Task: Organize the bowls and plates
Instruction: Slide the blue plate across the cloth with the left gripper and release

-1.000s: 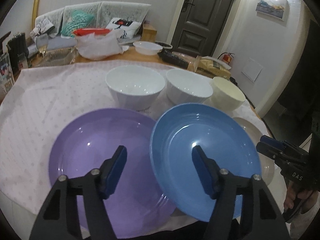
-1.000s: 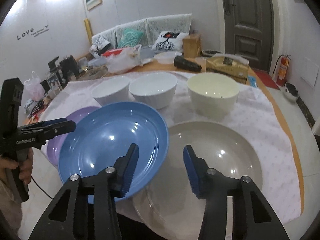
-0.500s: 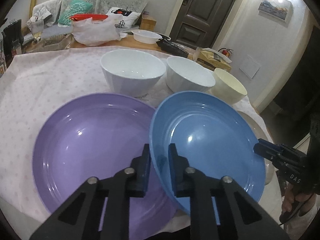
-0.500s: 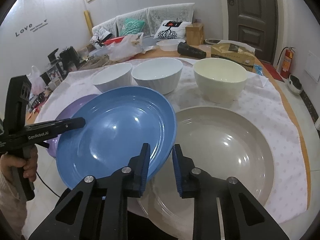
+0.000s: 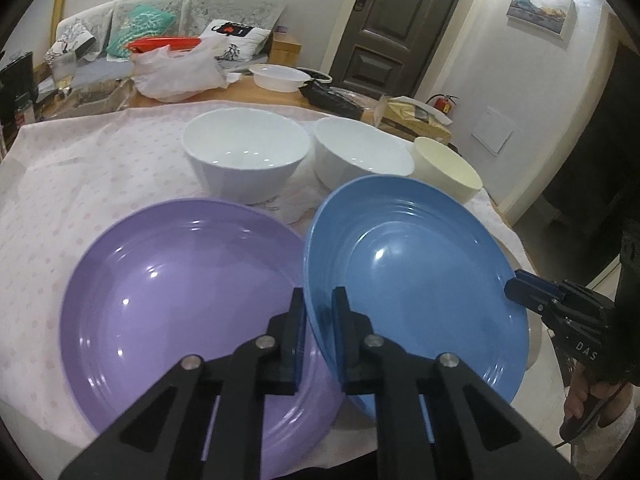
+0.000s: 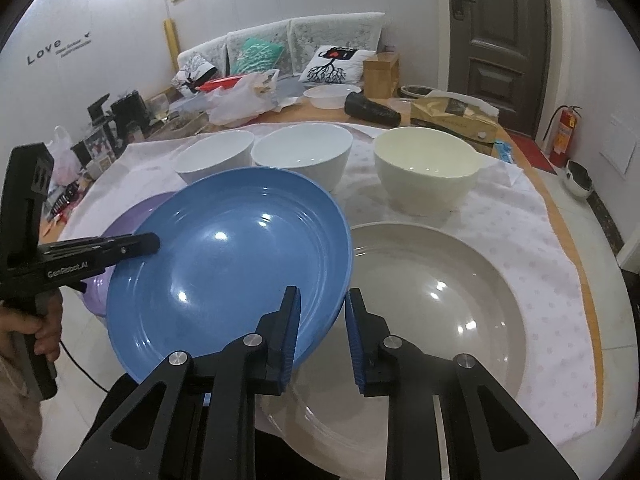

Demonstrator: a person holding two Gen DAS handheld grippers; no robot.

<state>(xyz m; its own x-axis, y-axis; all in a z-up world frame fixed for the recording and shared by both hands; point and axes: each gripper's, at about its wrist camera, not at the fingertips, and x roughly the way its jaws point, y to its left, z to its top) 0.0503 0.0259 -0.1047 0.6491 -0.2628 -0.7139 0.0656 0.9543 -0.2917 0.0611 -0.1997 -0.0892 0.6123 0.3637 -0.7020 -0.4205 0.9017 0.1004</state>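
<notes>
A blue plate is held off the table between both grippers. My left gripper is shut on its left rim. My right gripper is shut on its right rim. The plate is tilted and lifted. A purple plate lies on the cloth to the left, partly under the blue one. A grey plate lies to the right. Two white bowls and a cream bowl stand in a row behind.
A dotted cloth covers the table. Behind the bowls lie a plastic bag, a white dish and a brown box. A sofa stands at the back. The table's right edge drops to the floor.
Both grippers went from open to shut on the blue plate's opposite rims. The plate has since risen and tilted above the purple and grey plates.
</notes>
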